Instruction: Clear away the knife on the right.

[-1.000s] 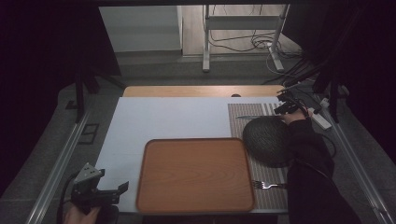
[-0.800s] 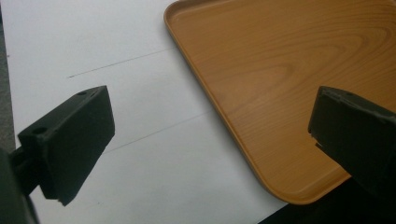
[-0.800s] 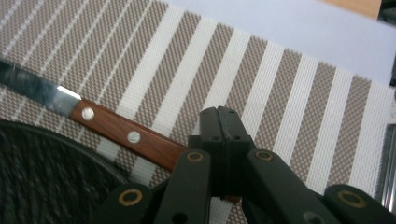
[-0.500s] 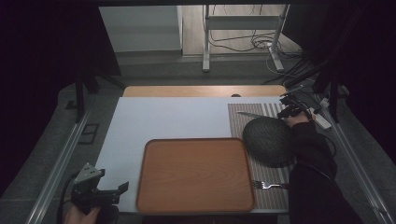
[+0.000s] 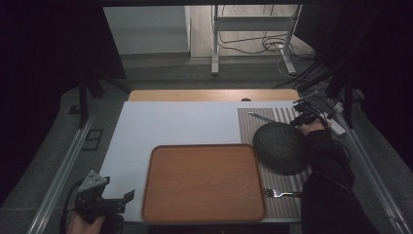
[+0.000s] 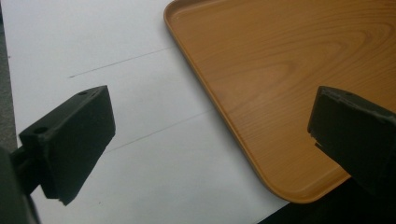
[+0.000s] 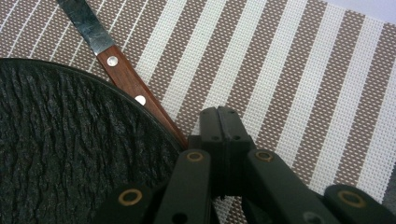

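A wooden tray [image 5: 204,183] lies bare at the front middle of the white sheet [image 5: 170,122]. On the striped placemat [image 5: 248,127] at the right sit a dark textured plate [image 5: 280,146], a knife [image 5: 263,118] behind it and a fork [image 5: 280,193] in front. My right gripper [image 5: 298,117] is at the mat's far right; its jaws [image 7: 222,123] are shut flush together with nothing between them, right at the end of the knife's wooden handle [image 7: 130,81] beside the plate's rim [image 7: 56,149]. My left gripper [image 5: 125,202] hangs open at the front left, its jaws [image 6: 212,140] wide apart over the tray's corner [image 6: 280,70].
A wooden table edge [image 5: 209,95] runs behind the sheet. Metal rails [image 5: 63,165] flank the table on both sides. Cables and a stand's legs [image 5: 214,48] lie on the floor beyond. A dark sleeve [image 5: 326,161] reaches along the mat's right edge.
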The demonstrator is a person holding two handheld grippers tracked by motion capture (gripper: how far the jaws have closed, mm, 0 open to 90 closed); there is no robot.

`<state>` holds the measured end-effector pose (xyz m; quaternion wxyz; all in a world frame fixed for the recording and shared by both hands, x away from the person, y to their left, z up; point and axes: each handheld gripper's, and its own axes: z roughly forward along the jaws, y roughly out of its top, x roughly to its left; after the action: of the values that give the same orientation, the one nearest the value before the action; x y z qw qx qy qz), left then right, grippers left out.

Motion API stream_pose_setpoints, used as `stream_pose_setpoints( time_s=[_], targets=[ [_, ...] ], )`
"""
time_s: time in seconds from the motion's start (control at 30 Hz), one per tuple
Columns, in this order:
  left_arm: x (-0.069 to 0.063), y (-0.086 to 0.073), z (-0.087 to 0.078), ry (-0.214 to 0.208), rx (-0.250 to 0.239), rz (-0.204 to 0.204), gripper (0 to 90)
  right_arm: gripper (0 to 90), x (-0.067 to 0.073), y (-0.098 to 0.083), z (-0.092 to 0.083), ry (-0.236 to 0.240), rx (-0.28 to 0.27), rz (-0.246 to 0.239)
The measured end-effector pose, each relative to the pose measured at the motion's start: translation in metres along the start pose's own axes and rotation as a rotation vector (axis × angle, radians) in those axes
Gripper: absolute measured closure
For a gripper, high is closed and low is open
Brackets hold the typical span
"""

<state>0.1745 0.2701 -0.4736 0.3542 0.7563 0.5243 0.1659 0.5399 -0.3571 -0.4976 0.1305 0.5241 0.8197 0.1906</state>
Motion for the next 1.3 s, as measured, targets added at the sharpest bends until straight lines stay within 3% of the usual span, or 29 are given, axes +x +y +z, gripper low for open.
stream_pose_setpoints(
  time_s=[0.1,0.13,0.27,0.47,0.53,0.57,0.8,0.97,1.3],
  targets=[
    [0.0,0.0,0.0,0.001,0.001,0.001,1.7,88.4,0.0,0.003,-0.002,-0.005,-0.012,-0.001],
    [0.0,0.0,0.0,0.002,0.002,0.002,1.7,84.8,0.002,0.007,-0.006,0.002,-0.038,0.005],
    [0.0,0.0,0.0,0.003,0.002,0.002,1.8,78.6,0.005,0.011,-0.009,0.007,-0.057,0.0],
    [0.0,0.0,0.0,0.003,0.003,0.003,1.8,55.4,0.016,0.022,-0.011,0.031,-0.083,0.004],
    [0.0,0.0,0.0,0.004,0.003,0.002,1.8,41.1,0.023,0.027,-0.009,0.027,-0.091,-0.01],
    [0.0,0.0,0.0,0.003,0.002,0.002,1.8,41.1,0.023,0.027,-0.009,0.027,-0.091,-0.01],
    [0.0,0.0,0.0,0.003,0.002,-0.001,1.8,8.4,0.037,0.04,0.007,0.005,-0.088,-0.016],
    [0.0,0.0,0.0,0.003,0.002,-0.003,1.8,6.5,0.04,0.044,0.015,0.0,-0.07,-0.006],
    [0.0,0.0,0.0,0.004,0.002,-0.005,1.8,6.6,0.041,0.048,0.034,-0.013,-0.004,-0.04]
  ],
)
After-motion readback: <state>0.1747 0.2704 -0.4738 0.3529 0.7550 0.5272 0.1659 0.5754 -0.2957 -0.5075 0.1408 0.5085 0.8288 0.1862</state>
